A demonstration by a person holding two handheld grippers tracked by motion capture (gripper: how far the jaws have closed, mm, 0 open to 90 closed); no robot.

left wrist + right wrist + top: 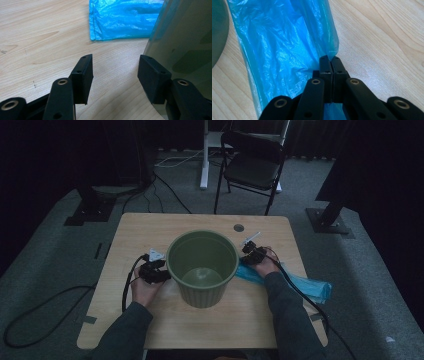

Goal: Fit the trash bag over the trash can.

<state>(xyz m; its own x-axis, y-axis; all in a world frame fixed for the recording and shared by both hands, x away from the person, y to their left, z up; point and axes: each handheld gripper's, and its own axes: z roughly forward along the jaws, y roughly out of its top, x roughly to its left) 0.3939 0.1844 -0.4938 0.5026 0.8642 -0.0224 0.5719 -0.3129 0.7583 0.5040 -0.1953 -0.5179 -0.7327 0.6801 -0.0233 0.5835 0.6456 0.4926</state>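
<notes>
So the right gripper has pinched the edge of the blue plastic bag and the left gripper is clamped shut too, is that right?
Not quite. The left gripper is open, its jaws apart beside the green bin, as the left gripper view shows. The right gripper does pinch the blue plastic bag.

A light wooden table [150, 227] is standing on grey carpet, its grain showing pale in both gripper views. A round hole [238, 227] is sitting near its far edge. A green plastic bucket [202, 267] is standing upright at the middle of the top, open mouth upward. A blue plastic bag [279, 47] is lying flat on the wood just beside the bucket, on the person's right, its far end reaching toward the table's right edge.
</notes>
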